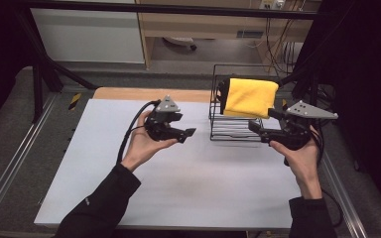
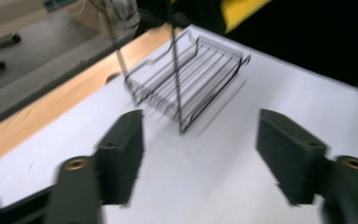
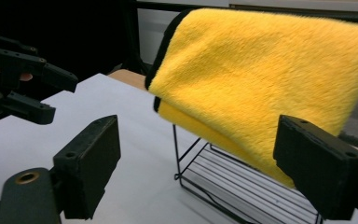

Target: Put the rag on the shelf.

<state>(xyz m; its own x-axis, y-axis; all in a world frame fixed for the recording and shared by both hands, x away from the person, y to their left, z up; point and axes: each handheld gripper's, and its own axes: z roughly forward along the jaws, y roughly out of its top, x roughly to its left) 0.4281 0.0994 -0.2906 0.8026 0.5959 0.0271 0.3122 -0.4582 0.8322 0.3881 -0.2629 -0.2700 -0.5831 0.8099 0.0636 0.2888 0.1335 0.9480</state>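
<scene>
A folded yellow towel hangs over the top of a black wire rack at the table's back right. Close up in the right gripper view, the yellow towel drapes over the wire rack. My right gripper is open just right of the rack, jaws pointing at the towel's lower edge, nothing between them. My left gripper is open left of the rack, held above the table. In the left gripper view its jaws stand wide apart, facing the wire rack. The left gripper also appears far off in the right gripper view.
A white table top spreads below both hands, with a wooden strip along its back edge. Metal rails run along the sides. A desk and cables stand behind the table.
</scene>
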